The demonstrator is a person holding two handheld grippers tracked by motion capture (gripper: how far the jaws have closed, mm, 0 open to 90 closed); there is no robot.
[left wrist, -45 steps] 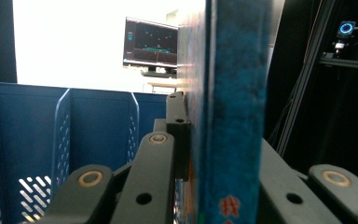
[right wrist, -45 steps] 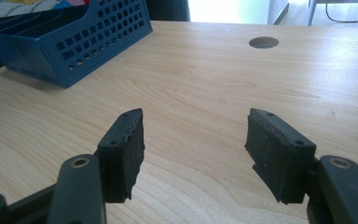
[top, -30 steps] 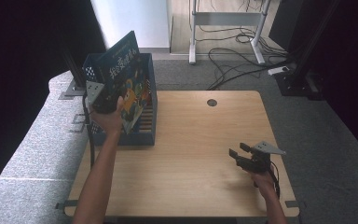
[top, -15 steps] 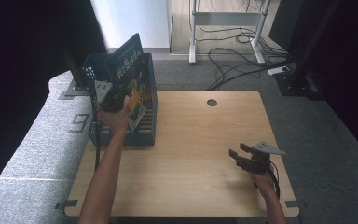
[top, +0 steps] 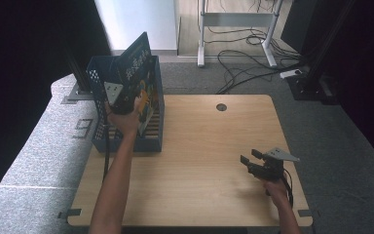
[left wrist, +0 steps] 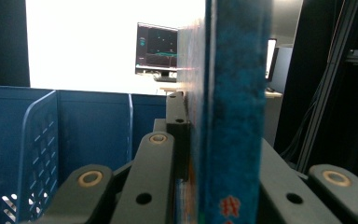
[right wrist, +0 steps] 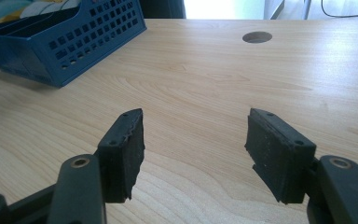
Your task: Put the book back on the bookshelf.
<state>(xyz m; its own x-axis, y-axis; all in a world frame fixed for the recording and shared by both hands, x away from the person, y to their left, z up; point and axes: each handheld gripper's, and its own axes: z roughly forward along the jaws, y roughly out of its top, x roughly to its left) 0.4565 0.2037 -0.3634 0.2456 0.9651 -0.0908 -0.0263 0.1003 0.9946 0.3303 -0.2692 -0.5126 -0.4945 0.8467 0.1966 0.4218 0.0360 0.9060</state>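
At the left edge of the light wooden desk (top: 199,146) stands a blue perforated plastic file crate (top: 100,131) with upright dividers. The left claw (top: 121,100), with a grey plate on top, is pinching a blue-covered book with a colourful front (top: 139,63); in the left gripper view the jaws press on either side of the book's blue spine (left wrist: 233,116), above the crate's compartments. The book stands tilted, its top corner rising above the crate's rim. Farther right, a round cable hole (top: 221,107) sits near the desk's far edge. Near the right front corner, the right claw (top: 251,157) rests low over the bare wood, its jaws spread apart with nothing between them (right wrist: 193,140).
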